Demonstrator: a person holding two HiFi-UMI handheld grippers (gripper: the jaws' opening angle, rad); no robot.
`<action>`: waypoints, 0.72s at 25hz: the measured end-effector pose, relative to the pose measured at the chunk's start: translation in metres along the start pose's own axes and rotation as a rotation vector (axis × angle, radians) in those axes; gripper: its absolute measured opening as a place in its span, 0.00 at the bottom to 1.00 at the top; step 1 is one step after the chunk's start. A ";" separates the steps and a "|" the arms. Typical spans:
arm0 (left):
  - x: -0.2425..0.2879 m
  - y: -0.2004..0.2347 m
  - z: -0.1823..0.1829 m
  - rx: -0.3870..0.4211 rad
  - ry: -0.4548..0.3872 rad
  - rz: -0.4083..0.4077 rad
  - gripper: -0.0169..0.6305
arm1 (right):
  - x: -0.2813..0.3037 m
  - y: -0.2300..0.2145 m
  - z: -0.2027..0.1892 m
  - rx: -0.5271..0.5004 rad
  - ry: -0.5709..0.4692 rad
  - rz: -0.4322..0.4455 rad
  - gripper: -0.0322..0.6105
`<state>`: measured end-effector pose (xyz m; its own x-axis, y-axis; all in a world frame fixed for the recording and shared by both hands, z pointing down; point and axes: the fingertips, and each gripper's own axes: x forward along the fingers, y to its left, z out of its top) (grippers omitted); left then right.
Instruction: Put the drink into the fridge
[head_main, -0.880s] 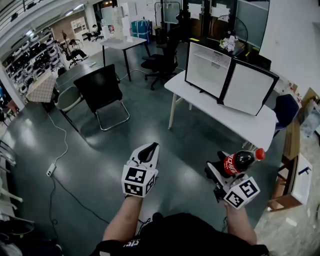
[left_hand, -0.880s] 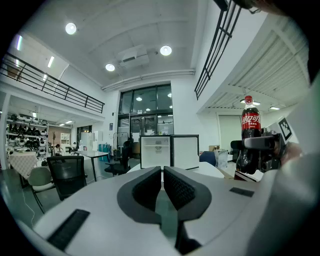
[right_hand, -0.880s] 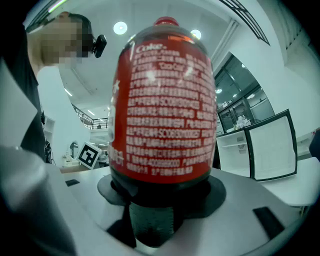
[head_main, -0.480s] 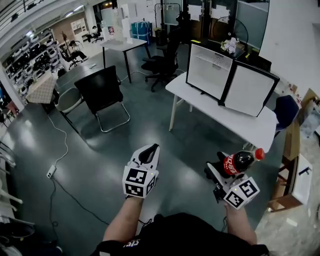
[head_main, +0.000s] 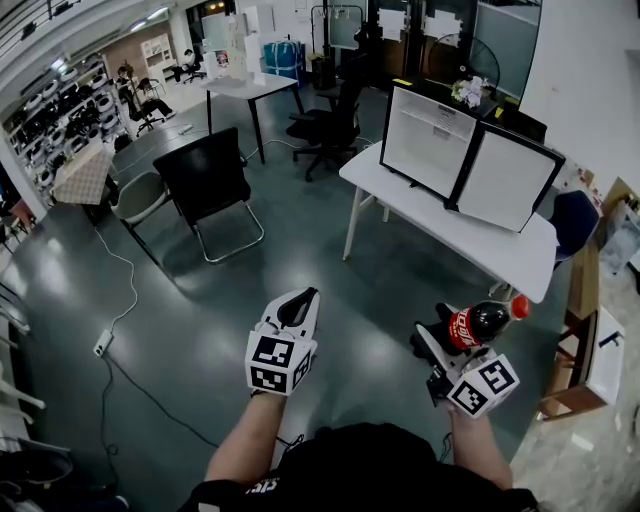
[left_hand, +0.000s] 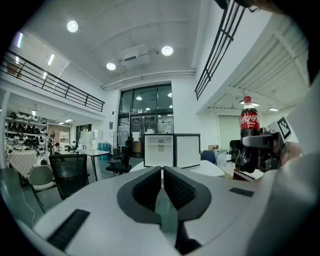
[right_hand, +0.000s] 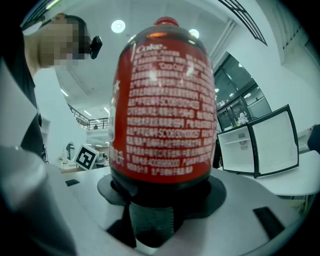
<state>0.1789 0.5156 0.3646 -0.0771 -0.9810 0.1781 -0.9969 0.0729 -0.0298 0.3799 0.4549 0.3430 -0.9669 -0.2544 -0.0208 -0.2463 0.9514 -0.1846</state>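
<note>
A cola bottle (head_main: 480, 323) with a red label and red cap sits in my right gripper (head_main: 447, 340), whose jaws are shut on its lower body. It fills the right gripper view as the cola bottle (right_hand: 162, 105), standing upright there. The small white fridge (head_main: 432, 140) stands on a white table (head_main: 500, 255) ahead, its door (head_main: 506, 182) swung open to the right. My left gripper (head_main: 298, 305) is held at centre over the floor, jaws shut with nothing between them. In the left gripper view the fridge (left_hand: 159, 150) lies straight ahead and the bottle (left_hand: 248, 131) at right.
A black chair (head_main: 208, 185) and a grey chair (head_main: 135, 195) stand on the floor at left. A cable and power strip (head_main: 101, 341) lie at lower left. A second table (head_main: 245, 88) and an office chair (head_main: 330, 120) are farther back. Wooden shelving (head_main: 590, 360) is at right.
The view has shifted slightly, so the fridge and table sit a little farther right and lower. Both grippers keep their places and the bottle stays gripped.
</note>
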 end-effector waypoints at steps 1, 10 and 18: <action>-0.003 0.003 -0.001 -0.001 0.001 -0.004 0.07 | 0.002 0.005 0.000 -0.002 0.001 -0.001 0.46; -0.001 0.021 -0.024 -0.021 0.028 -0.031 0.07 | 0.022 0.018 -0.018 0.018 0.031 0.006 0.46; 0.036 0.052 -0.028 -0.034 0.060 0.002 0.07 | 0.071 -0.021 -0.030 0.054 0.034 0.037 0.46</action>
<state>0.1241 0.4893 0.3968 -0.0790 -0.9683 0.2370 -0.9966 0.0820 0.0028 0.3146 0.4223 0.3744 -0.9772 -0.2125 0.0043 -0.2074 0.9492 -0.2368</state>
